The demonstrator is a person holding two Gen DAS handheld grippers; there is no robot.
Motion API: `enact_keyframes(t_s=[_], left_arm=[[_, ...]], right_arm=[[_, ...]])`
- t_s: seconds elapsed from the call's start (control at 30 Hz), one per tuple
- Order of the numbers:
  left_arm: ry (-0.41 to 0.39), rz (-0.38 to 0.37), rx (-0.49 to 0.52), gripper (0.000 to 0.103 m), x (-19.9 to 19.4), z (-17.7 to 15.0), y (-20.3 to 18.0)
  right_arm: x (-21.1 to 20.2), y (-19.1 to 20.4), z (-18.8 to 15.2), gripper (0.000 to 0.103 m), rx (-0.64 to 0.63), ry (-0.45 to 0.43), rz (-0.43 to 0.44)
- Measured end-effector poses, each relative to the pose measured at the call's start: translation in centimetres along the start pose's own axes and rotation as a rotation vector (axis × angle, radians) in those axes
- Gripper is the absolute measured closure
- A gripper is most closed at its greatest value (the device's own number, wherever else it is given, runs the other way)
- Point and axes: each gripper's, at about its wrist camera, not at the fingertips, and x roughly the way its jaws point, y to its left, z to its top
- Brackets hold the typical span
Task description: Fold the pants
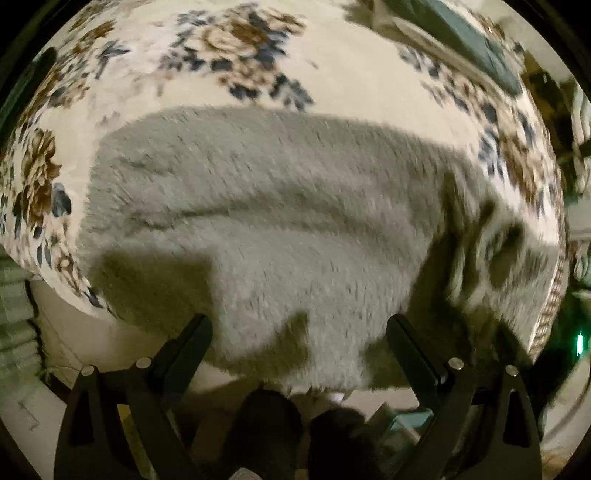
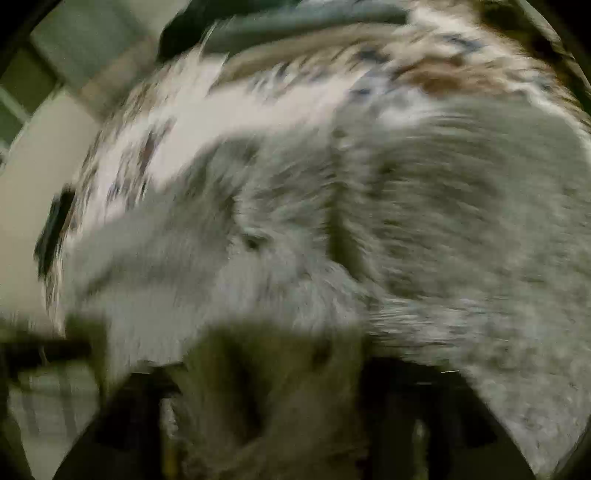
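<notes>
Fluffy grey pants (image 1: 266,221) lie spread on a floral bedspread (image 1: 351,77). My left gripper (image 1: 299,325) is open and empty, its two black fingers (image 1: 184,347) wide apart just above the near edge of the pants. In the right wrist view the picture is heavily blurred. The grey pants (image 2: 443,229) fill most of it, and a bunched fold of the fabric (image 2: 266,387) sits between the dark fingers of my right gripper (image 2: 269,373), which looks shut on it. The fingertips are hidden by the cloth.
The bed's near edge (image 1: 110,314) drops to a pale floor (image 1: 66,332) at lower left. Dark feet or slippers (image 1: 266,424) show below the left gripper. Teal items (image 1: 465,33) lie at the bed's far right. A tiled floor (image 2: 29,177) shows left of the bed.
</notes>
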Motion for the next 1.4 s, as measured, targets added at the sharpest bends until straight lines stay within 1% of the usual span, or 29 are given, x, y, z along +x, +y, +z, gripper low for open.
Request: enact_keyframes(t_s=[0.03,0.07,0.1,0.13,0.2,0.27,0.37,0.43,0.47,0.5,0.53,0.57,0.6,0.63,0.67,0.73,0.77,0.8,0.87,0.93,1.0,1.07,1.1,1.17,1.2,1.23,1.3,1.33,1.4], left_arm=[[-0.015,-0.015,-0.012,0.006,-0.4,0.4,0.1],[-0.035,-0.035,-0.022,0.006,-0.7,0.8,-0.2],[-0.048,-0.052,-0.027,0.006,-0.9,1.2,-0.5],[-0.058,-0.075,-0.026,0.006,-1.1,1.6,-1.0],[-0.066,-0.135,-0.003,0.006,-0.8,2.5,-3.0],[-0.055,-0.191,0.052,0.006,0.2,2.8,-5.8],[-0.041,-0.22,0.121,0.006,2.7,3.3,-10.0],[-0.025,-0.22,0.168,0.006,4.5,3.3,-12.6],[-0.022,-0.217,0.183,0.006,5.2,3.5,-13.5],[-0.024,-0.211,0.206,0.009,6.1,3.3,-14.5],[-0.031,-0.206,0.238,0.011,6.9,3.2,-15.5],[-0.043,-0.216,0.262,0.024,7.4,2.9,-16.1],[-0.05,-0.217,0.276,0.067,7.6,2.6,-16.3],[-0.045,-0.23,0.281,0.088,7.4,2.2,-16.2],[-0.065,-0.259,0.272,0.088,6.7,1.8,-15.7],[-0.129,-0.301,0.248,0.089,4.7,1.1,-14.3],[-0.149,-0.306,0.223,0.089,3.6,0.8,-13.2],[-0.151,-0.307,0.195,0.089,3.0,0.6,-12.1],[-0.138,-0.301,0.142,0.089,2.9,0.4,-10.3],[-0.115,-0.291,0.1,0.088,3.7,0.3,-8.9],[-0.069,-0.312,0.048,0.085,5.1,0.6,-8.2],[-0.018,-0.352,-0.009,0.078,5.8,1.2,-7.4],[-0.012,-0.355,-0.029,0.075,5.6,1.1,-6.8],[-0.02,-0.38,-0.077,0.072,4.7,1.2,-5.7],[-0.037,-0.386,-0.084,0.067,4.2,1.2,-5.4],[-0.053,-0.39,-0.082,0.055,3.6,1.3,-5.1],[-0.076,-0.399,-0.069,0.04,2.6,1.1,-4.9],[-0.081,-0.393,-0.063,0.04,2.3,1.0,-4.8],[-0.094,-0.352,-0.054,0.04,1.8,0.4,-4.1]], right_arm=[[-0.6,0.4,0.0,0.029,-0.023,0.0,0.032],[-1.4,0.6,-0.1,0.029,-0.033,-0.002,0.066],[-2.4,0.1,-0.3,0.028,-0.023,0.011,0.114],[-3.3,-0.5,-0.5,0.026,-0.003,0.019,0.139],[-6.2,-2.8,-0.5,0.024,0.075,0.002,0.147],[-8.0,-5.0,-0.6,0.024,0.146,-0.007,0.131],[-11.2,-10.4,-1.3,0.024,0.295,-0.022,0.058],[-12.5,-13.4,-1.3,0.023,0.371,-0.022,0.006],[-12.7,-14.1,-1.2,0.023,0.401,-0.022,-0.017],[-13.0,-15.7,-1.7,0.023,0.448,-0.024,-0.036],[-13.2,-16.4,-2.0,0.023,0.476,-0.025,-0.051],[-13.2,-17.3,-2.3,0.023,0.502,-0.026,-0.066],[-13.1,-18.6,-2.6,0.023,0.535,-0.022,-0.08],[-13.0,-19.1,-2.2,0.023,0.551,-0.019,-0.085],[-13.4,-19.9,-2.6,0.023,0.566,-0.018,-0.092],[-12.7,-20.4,-2.0,0.023,0.58,-0.014,-0.106],[-12.6,-20.5,-1.8,0.023,0.581,-0.013,-0.108],[-12.5,-20.4,-1.8,0.023,0.579,-0.013,-0.111],[-11.8,-20.5,-1.1,0.023,0.564,-0.001,-0.118],[-10.9,-20.0,-0.1,0.023,0.551,0.008,-0.122],[-10.5,-19.5,0.7,0.023,0.54,0.021,-0.121],[-10.5,-18.6,1.6,0.023,0.516,0.029,-0.127],[-10.8,-18.0,2.0,0.023,0.49,0.031,-0.132],[-11.2,-17.2,2.4,0.023,0.458,0.036,-0.143],[-11.4,-16.6,2.7,0.023,0.44,0.04,-0.138],[-11.5,-16.1,2.8,0.023,0.432,0.046,-0.133],[-11.6,-15.3,2.9,0.023,0.425,0.059,-0.116],[-11.5,-15.0,3.0,0.023,0.427,0.067,-0.104],[-11.1,-14.1,3.1,0.023,0.442,0.086,-0.056]])
